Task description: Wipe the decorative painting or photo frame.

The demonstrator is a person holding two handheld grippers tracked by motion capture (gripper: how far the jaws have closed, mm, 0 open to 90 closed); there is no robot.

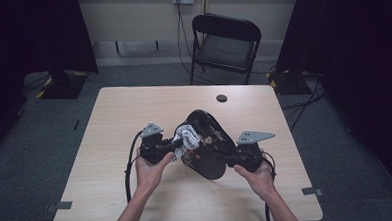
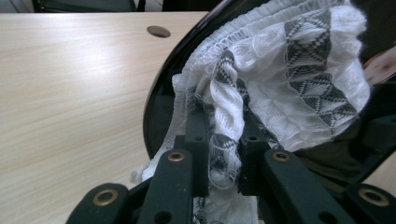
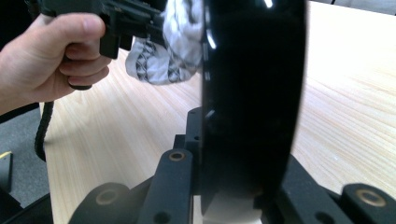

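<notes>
A glossy black bag [image 1: 210, 150] lies at the middle of the table [image 1: 124, 113], mouth turned toward the left hand. A white cloth with a grey woven pattern [image 1: 187, 136] hangs out of that mouth. My left gripper [image 1: 176, 147] is shut on a fold of the cloth [image 2: 289, 70], pads pressed together on it [image 2: 224, 140] just outside the bag's rim [image 2: 161, 93]. My right gripper [image 1: 227, 159] is shut on the bag's edge; the black wall [image 3: 252, 93] stands between its jaws [image 3: 233, 154] and hides the far jaw. The left hand [image 3: 51, 51] and cloth [image 3: 163, 51] appear beyond.
A black folding chair [image 1: 226, 41] stands behind the table. A dark cable hole [image 1: 222, 98] sits near the table's far edge. Cables trail from both grippers off the near edge, and dark curtains flank the room.
</notes>
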